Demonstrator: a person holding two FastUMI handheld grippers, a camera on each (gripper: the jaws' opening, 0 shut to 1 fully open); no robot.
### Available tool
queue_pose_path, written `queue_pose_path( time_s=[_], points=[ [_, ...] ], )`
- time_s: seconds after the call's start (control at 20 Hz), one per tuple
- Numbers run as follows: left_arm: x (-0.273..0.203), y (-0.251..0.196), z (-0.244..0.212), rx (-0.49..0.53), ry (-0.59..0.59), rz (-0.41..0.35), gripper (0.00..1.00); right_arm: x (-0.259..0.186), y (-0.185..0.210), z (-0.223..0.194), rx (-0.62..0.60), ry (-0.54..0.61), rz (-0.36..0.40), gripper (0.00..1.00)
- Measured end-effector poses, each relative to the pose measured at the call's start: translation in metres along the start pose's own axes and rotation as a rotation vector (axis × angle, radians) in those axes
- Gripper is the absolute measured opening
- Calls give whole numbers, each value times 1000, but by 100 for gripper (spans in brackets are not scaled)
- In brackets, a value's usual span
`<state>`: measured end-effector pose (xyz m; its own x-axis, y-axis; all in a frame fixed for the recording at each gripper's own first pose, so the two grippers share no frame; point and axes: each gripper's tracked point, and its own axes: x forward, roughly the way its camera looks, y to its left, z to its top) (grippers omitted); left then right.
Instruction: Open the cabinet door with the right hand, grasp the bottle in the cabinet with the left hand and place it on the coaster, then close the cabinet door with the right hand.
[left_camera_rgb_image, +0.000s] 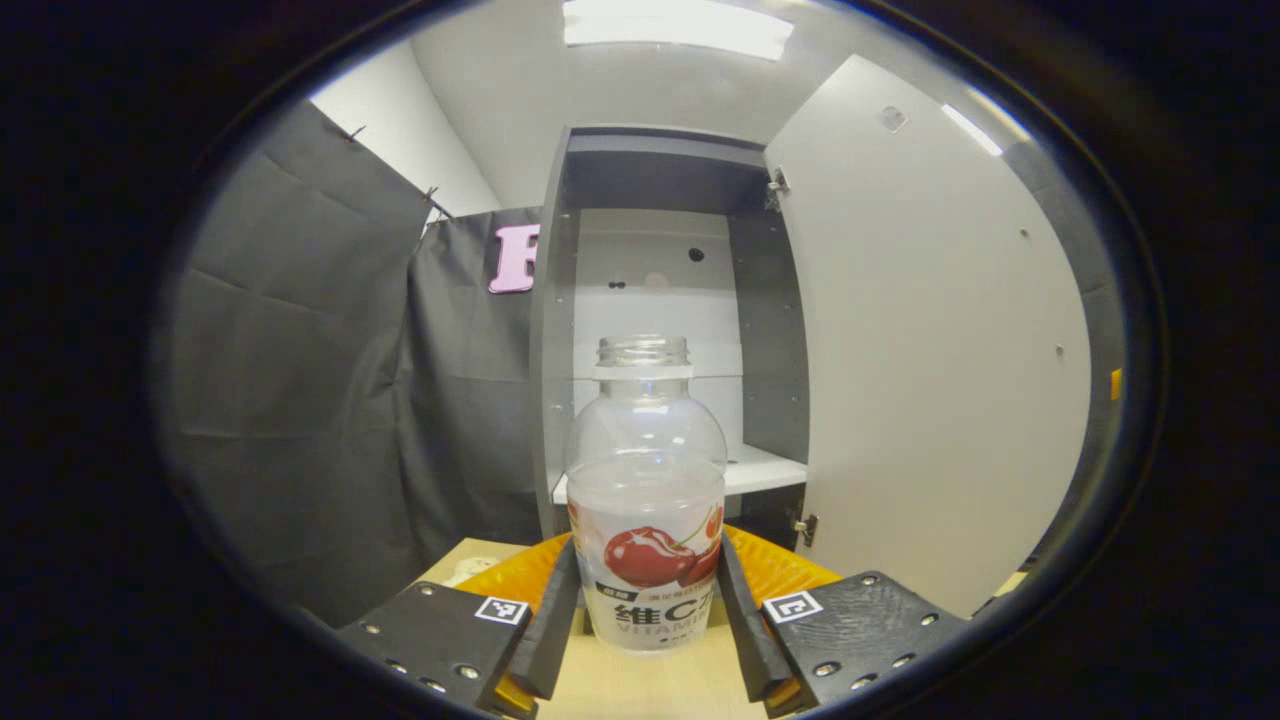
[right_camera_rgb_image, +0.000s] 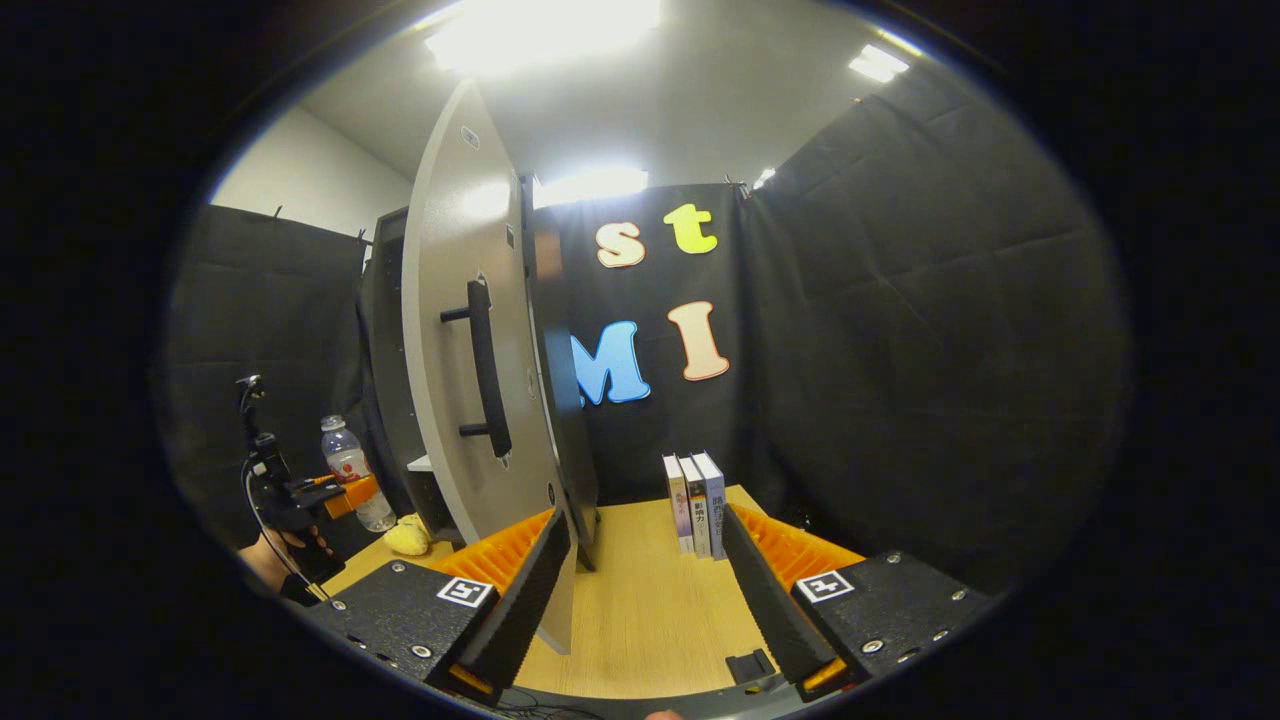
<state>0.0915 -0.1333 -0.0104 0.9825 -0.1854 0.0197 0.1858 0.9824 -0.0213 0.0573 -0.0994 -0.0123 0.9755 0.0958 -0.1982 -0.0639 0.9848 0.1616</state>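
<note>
In the left gripper view, the left gripper (left_camera_rgb_image: 648, 610) is clenched on the clear bottle (left_camera_rgb_image: 646, 500), both fingers pressing its labelled sides, in front of the open cabinet (left_camera_rgb_image: 660, 300); the cabinet door (left_camera_rgb_image: 930, 350) stands swung out at 3 o'clock.

In the right gripper view, the right gripper (right_camera_rgb_image: 640, 590) is released, its jaws apart over the wooden tabletop (right_camera_rgb_image: 650, 600). The door's handle (right_camera_rgb_image: 488, 365) sits at 10 o'clock, three books (right_camera_rgb_image: 695, 503) stand ahead, and the bottle (right_camera_rgb_image: 350, 470) is at 9 o'clock in the far gripper.

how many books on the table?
3. The books stand upright in a tight row on the wooden table, in front of the black cloth wall, right of the open cabinet door. More could be hidden behind that door.
</note>
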Motion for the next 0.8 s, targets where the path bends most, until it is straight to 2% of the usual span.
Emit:
queue_pose_path(
  time_s=[0.1,0.15,0.35,0.8],
  points=[
    [-19,-2,-14,-10,2,5,74,-1,1,-2,-5,-1,10,94],
    [-26,-2,-21,-14,7,7,70,-1,2,-4,-3,-2,16,94],
    [-49,-2,-50,-16,19,24,70,-3,4,-11,16,14,36,94],
    [-83,-11,-145,5,130,34,70,-5,0,-30,-26,66,18,94]
  ],
)
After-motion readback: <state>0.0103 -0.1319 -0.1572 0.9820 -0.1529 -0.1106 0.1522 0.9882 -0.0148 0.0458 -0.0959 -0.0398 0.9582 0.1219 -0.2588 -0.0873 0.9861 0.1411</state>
